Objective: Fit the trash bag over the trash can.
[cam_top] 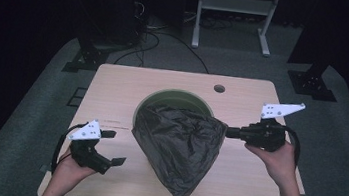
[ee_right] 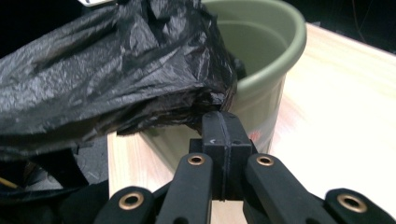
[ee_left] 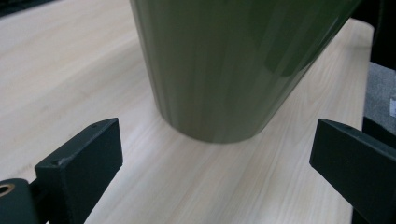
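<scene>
An olive-green bin [cam_top: 175, 94] stands in the middle of the light wooden table [cam_top: 113, 85]. A crumpled black plastic bag [cam_top: 177, 143] lies over its front rim and hangs toward the table's near edge. My right gripper [cam_top: 228, 132] is at the bag's right corner, shut on the plastic. The right gripper view has the closed jaws [ee_right: 223, 126] pinching the bag [ee_right: 116, 70] just outside the bin's rim [ee_right: 271, 70]. My left gripper [cam_top: 113, 147] is open at the front left, clear of the bag. Its view looks between wide-apart jaws [ee_left: 215, 163] at the bin's lower wall [ee_left: 233, 70].
A small round hole [cam_top: 219, 89] sits in the tabletop at the back right. Beyond the table, a white frame [cam_top: 234, 4] and loose cables [cam_top: 149, 39] are on the grey floor. Black stand bases [cam_top: 312, 85] flank the table's far corners.
</scene>
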`<state>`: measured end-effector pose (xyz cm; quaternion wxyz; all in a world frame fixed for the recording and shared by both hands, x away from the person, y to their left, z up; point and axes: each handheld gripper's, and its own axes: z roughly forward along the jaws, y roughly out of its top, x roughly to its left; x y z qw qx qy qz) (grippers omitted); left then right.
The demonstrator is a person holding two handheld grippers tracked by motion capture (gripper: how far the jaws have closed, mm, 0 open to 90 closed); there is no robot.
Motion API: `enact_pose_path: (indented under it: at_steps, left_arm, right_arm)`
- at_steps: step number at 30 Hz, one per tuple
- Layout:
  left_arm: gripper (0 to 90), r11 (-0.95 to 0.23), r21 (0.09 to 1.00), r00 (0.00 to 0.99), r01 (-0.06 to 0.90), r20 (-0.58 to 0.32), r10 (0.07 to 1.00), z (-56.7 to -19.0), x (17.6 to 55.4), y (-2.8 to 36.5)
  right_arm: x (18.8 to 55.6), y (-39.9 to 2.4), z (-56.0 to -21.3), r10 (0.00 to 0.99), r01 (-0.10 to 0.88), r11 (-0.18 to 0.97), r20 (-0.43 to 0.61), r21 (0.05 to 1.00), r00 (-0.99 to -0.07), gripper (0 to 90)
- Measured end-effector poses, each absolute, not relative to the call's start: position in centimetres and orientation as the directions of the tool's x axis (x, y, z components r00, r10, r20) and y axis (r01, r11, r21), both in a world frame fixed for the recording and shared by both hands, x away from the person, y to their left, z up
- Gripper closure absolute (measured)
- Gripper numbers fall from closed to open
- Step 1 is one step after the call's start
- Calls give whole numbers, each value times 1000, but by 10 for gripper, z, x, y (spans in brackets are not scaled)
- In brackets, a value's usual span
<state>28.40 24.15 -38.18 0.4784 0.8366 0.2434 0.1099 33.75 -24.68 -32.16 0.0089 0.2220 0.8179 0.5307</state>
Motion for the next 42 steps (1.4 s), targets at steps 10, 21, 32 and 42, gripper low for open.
enact_pose_path:
  at_steps: [10, 21, 32, 42]
  left_arm:
    - [10, -435, 879, 889, 192, 31, 456, -333, 277, 231]
    - [10, -441, 886, 900, 144, 68, 431, -314, 282, 222]
    - [10, -446, 889, 912, 103, 95, 399, -300, 284, 207]
    - [34, -451, 891, 944, 54, 102, 314, -292, 282, 180]
  right_arm:
    - [357, -214, -300, 363, 316, 365, 179, 876, -914, 898]
    - [385, -150, -297, 376, 302, 501, 111, 811, -920, 753]
    - [387, -195, -284, 501, 330, 405, 95, 853, -860, 604]
    - [367, -231, -283, 530, 334, 372, 97, 866, -842, 577]
